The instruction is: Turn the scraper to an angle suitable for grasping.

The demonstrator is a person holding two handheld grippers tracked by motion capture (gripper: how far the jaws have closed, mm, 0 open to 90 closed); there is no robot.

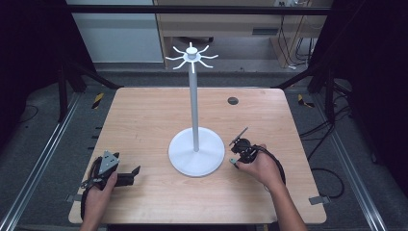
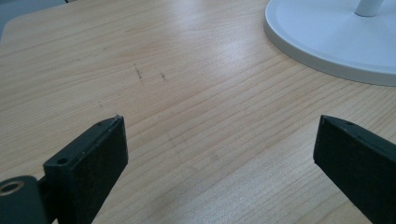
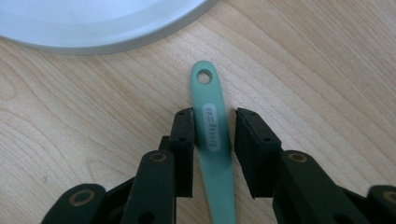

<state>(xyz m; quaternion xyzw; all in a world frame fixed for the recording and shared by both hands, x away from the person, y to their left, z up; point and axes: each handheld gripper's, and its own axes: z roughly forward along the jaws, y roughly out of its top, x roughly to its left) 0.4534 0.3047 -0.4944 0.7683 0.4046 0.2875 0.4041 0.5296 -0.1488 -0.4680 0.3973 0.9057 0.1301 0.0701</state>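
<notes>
A green utensil handle (image 3: 212, 126) with a hole at its tip lies on the wooden table, pointing toward the white stand's round base (image 3: 93, 28). My right gripper (image 3: 214, 122) straddles this handle: one pad touches its edge, and a thin strip of wood shows between it and the other pad. In the high view the right gripper (image 1: 239, 155) sits just right of the base (image 1: 196, 151), with the green tip (image 1: 233, 162) beside it. My left gripper (image 1: 131, 174) rests at the table's front left, and its jaws (image 2: 219, 128) stand wide apart with nothing between them.
The white stand has a tall pole (image 1: 194, 101) topped by a ring of curved hooks (image 1: 192, 55). A dark round grommet (image 1: 233, 100) sits in the table (image 1: 144, 115) at the back right. Black frame bars and cables surround the table.
</notes>
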